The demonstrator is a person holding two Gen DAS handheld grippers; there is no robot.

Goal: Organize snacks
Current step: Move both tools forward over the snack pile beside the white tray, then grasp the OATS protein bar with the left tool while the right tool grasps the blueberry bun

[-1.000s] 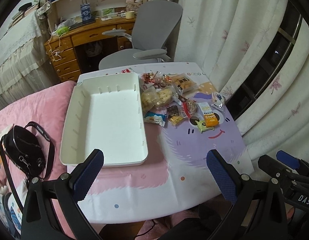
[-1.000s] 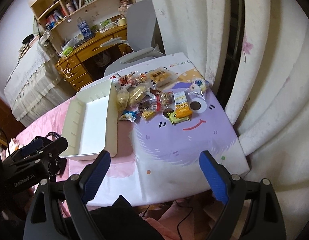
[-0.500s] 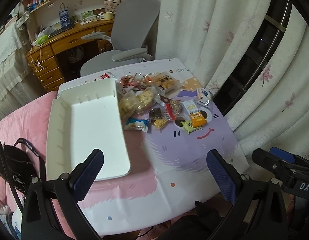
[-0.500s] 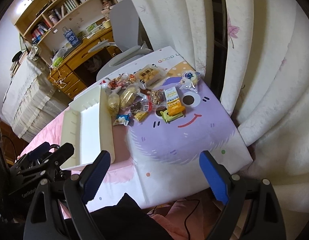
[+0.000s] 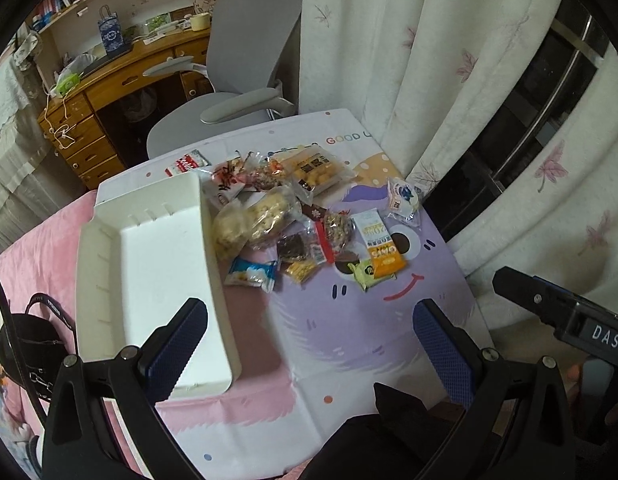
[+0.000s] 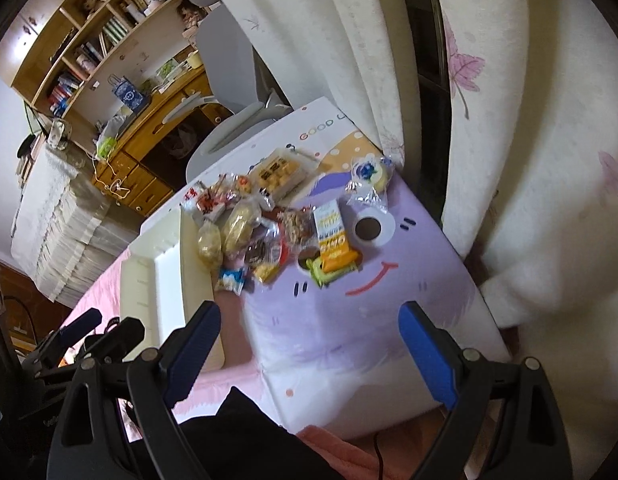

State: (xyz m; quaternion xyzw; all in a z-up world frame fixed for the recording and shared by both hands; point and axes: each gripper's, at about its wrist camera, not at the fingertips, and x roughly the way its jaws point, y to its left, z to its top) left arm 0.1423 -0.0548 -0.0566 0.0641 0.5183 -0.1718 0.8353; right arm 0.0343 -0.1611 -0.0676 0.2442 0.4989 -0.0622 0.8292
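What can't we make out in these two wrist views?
- Red-and-white packet, left wrist view: lower part hidden behind the white tray's far wall.
- Snack pile, right wrist view: motion blur, labels unreadable.
- White tray, right wrist view: near end covered by the right hand-held gripper's finger.
- Black bag, left wrist view: cut by the frame edge.

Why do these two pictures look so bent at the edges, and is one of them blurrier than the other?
Both views come through fisheye lenses, so the curtain and mat bow outward and the corners go black. In the left wrist view the snacks are fairly crisp. In the right wrist view the snacks and white tray are smeared, and the curtain looks washed out.
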